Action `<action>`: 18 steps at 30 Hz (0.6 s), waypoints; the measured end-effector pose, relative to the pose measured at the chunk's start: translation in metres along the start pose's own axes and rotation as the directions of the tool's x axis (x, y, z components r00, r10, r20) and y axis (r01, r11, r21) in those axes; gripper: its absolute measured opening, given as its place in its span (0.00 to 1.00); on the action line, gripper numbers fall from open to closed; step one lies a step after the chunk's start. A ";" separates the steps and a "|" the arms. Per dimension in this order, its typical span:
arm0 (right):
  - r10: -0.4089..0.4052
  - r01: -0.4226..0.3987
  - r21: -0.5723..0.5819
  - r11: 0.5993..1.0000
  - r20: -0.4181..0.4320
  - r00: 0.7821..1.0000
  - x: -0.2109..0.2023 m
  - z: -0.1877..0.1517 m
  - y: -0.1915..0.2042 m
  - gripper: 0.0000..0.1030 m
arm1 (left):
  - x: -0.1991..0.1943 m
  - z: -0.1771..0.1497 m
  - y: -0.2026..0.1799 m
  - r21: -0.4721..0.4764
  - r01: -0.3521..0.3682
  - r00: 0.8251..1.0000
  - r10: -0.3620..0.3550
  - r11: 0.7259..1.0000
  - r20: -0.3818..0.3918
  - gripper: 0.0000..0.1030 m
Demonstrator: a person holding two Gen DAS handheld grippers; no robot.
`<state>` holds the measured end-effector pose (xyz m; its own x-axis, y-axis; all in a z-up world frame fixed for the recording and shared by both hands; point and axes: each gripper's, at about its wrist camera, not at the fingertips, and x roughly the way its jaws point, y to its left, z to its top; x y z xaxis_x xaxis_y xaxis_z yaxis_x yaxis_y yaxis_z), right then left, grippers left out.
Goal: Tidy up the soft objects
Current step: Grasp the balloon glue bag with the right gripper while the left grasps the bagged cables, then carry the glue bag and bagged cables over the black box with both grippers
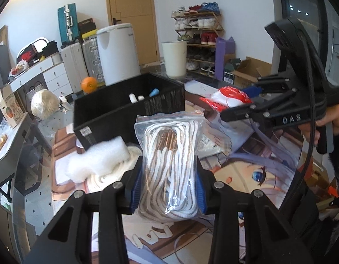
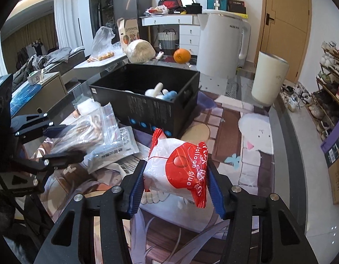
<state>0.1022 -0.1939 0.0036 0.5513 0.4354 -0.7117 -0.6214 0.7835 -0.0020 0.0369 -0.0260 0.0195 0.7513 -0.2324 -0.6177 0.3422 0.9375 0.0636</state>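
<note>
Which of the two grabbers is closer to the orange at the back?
Hard to call; both sit well short of the orange, beyond the black box. Left gripper holds the rope bag, right gripper the balloon glue packet.

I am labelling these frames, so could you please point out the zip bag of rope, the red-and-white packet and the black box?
zip bag of rope point(image 1: 169, 167): left wrist view, coiled rope.
red-and-white packet point(image 2: 176, 169): right wrist view, red label.
black box point(image 2: 156, 110): right wrist view, front wall.

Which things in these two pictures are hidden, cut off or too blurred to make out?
- Black box: its floor and most contents, hidden by its own walls in both views; only white and blue tops show.
- Zip bag of cord: its bottom, covered by the left gripper in the left wrist view.
- Flat grey packet: its print, too small and blurred in the right wrist view.
- Red and white packet: its underside, facing away in the right gripper.
</note>
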 end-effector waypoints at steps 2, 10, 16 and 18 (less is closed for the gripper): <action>0.003 -0.003 -0.006 1.000 0.011 1.000 -0.004 0.001 0.003 0.51 | -0.004 0.003 0.004 -0.020 -0.019 1.000 0.019 1.000 0.014 0.37; 0.012 -0.011 -0.022 1.000 0.048 0.999 -0.017 0.007 0.015 0.51 | -0.018 0.017 0.026 -0.107 -0.073 0.994 0.081 0.992 0.074 0.38; 0.020 -0.018 -0.025 1.000 0.076 0.997 -0.020 0.017 0.022 0.51 | -0.025 0.030 0.035 -0.127 -0.103 0.986 0.118 0.987 0.115 0.38; 0.026 -0.024 -0.028 0.999 0.093 0.995 -0.021 0.021 0.024 0.51 | -0.024 0.035 0.037 -0.126 -0.109 0.985 0.125 0.986 0.121 0.38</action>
<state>0.0876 -0.1752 0.0338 0.5839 0.4952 -0.6434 -0.6495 0.7603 -0.0043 0.0509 0.0056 0.0640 0.8507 -0.1433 -0.5057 0.1844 0.9823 0.0318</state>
